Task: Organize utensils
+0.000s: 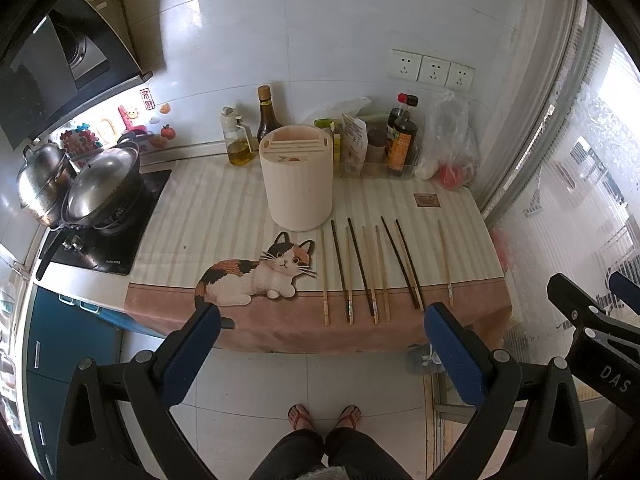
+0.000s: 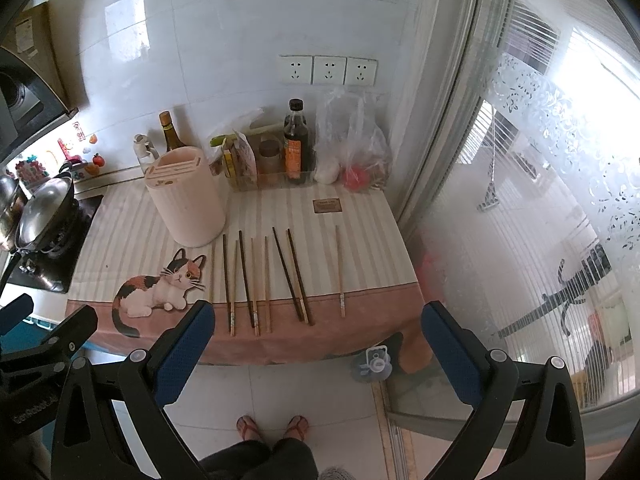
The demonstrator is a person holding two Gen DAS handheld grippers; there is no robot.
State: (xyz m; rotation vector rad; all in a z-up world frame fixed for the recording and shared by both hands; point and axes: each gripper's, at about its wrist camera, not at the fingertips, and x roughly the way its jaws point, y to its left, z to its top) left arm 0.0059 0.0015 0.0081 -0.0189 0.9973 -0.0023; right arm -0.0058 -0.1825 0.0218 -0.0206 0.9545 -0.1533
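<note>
Blue-padded fingers (image 1: 192, 354) of the left gripper (image 1: 322, 354) fill the bottom of the left wrist view, spread wide apart with nothing between them, held in the air short of the worktop's (image 1: 208, 208) front edge and above the floor, where the person's sandalled feet (image 1: 324, 416) stand. Beyond them the chopsticks (image 1: 372, 272) lie in a loose row on the cat-print cloth (image 1: 240, 280), handle ends close to the front edge and tips pointing toward the cream utensil holder (image 1: 296, 176), which stands upright behind them near the middle of the worktop. Part of the right gripper (image 1: 588, 320) shows at the right edge of this view. In the right wrist view the right gripper (image 2: 318, 354) is posed alike: its fingers (image 2: 450, 354) stand well apart, empty, level with the front edge and aimed along the chopsticks (image 2: 256, 284), with one pale stick (image 2: 340, 272) lying alone toward the right edge. The holder (image 2: 186, 196) sits toward the left of the row here. The likely trouble lies in the sticks themselves: they are thin, flat on soft cloth and some lie touching or crossing, so a closing grip could pinch two at once, snag the cloth, or roll one off the front edge. A stick held off-centre would probably tilt and miss the narrow slots in the holder's top, and a push there might tip the holder toward the bottles (image 2: 296, 140) at the back edge.
</note>
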